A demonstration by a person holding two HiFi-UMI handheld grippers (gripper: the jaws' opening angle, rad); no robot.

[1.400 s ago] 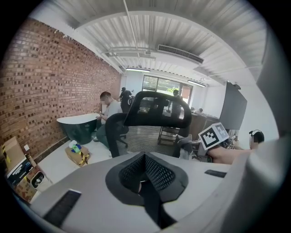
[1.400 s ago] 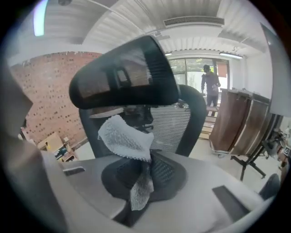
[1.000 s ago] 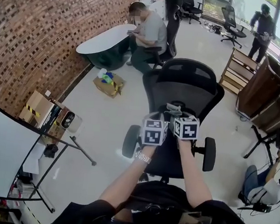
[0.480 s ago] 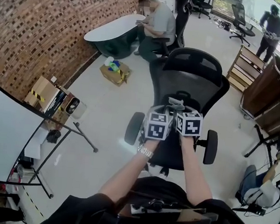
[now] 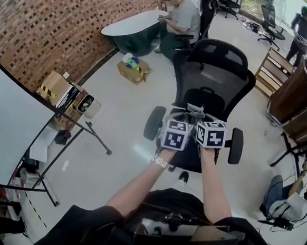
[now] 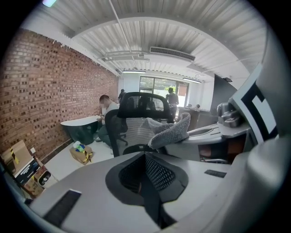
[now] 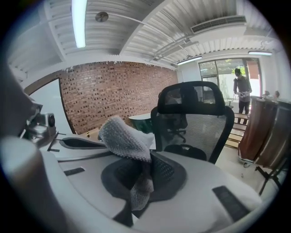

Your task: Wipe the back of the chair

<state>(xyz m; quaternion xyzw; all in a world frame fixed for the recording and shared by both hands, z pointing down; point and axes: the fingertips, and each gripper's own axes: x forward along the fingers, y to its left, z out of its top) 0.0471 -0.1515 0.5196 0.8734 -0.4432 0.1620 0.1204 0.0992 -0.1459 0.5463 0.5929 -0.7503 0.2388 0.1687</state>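
A black office chair (image 5: 215,71) with a grey mesh back stands ahead of me, its back turned toward me; it also fills the middle of the left gripper view (image 6: 141,119) and the right gripper view (image 7: 200,125). My two grippers are held side by side just short of the chair's lower back. The right gripper (image 5: 202,119) (image 7: 143,166) is shut on a grey knitted cloth (image 7: 125,136), which sticks up and leftward (image 5: 193,112). The left gripper (image 5: 181,118) (image 6: 146,157) has its jaws closed with nothing between them; the cloth (image 6: 170,132) shows to its right.
A person sits at a rounded table (image 5: 132,25) by the brick wall. A cardboard box (image 5: 132,70) lies on the floor left of the chair. A whiteboard on a stand (image 5: 9,134) is at my left, a wooden rack (image 5: 273,76) at right, another person (image 5: 302,28) far back.
The head view has drifted, so the chair sits a little higher and further right in the picture. Both grippers stay together before the chair's back, cloth still clamped.
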